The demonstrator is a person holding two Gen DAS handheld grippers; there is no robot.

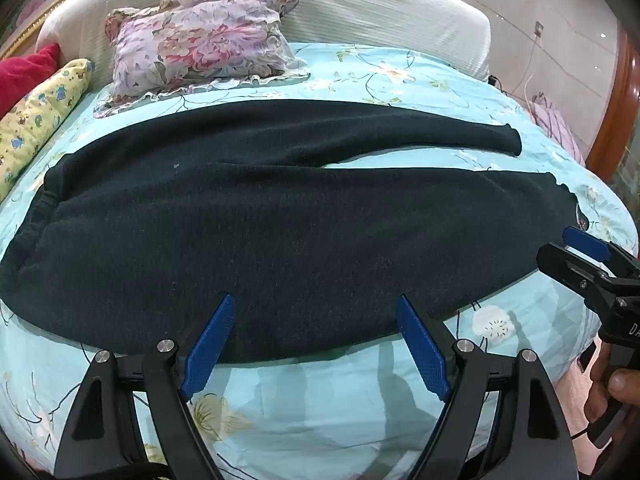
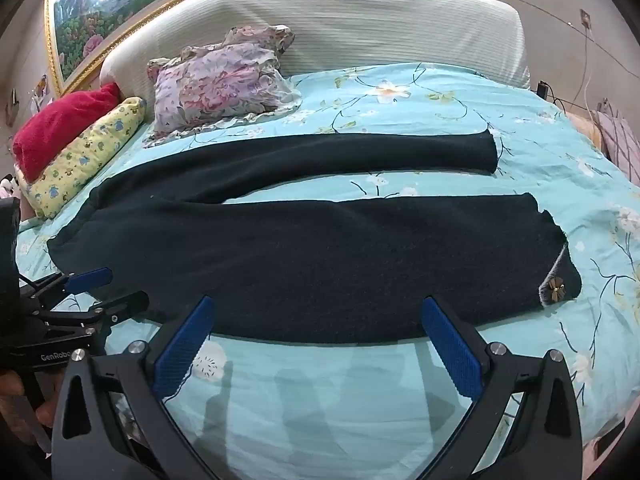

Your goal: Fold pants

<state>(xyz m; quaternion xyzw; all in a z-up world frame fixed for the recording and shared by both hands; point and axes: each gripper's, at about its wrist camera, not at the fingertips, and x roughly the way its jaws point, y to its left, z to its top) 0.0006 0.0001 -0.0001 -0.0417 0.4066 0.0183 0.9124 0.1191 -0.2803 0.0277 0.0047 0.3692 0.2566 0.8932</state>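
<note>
Dark navy pants (image 1: 280, 220) lie flat across the light-blue floral bed, waistband at the left, both legs stretched to the right; they also show in the right wrist view (image 2: 320, 256). The near leg's cuff has a small flower ornament (image 2: 556, 290). My left gripper (image 1: 314, 308) is open, its fingertips at the near edge of the pants by the thigh. My right gripper (image 2: 318, 312) is open, at the near edge of the near leg. Each gripper shows in the other's view: the right one (image 1: 576, 258) by the near cuff, the left one (image 2: 104, 290) by the waist.
A floral pillow (image 1: 200, 52) lies at the head of the bed before a white headboard (image 2: 360, 12). A yellow bolster (image 1: 36, 120) and a red cushion (image 2: 64, 124) lie at the left. The bedsheet (image 1: 320, 400) drops off at the near edge.
</note>
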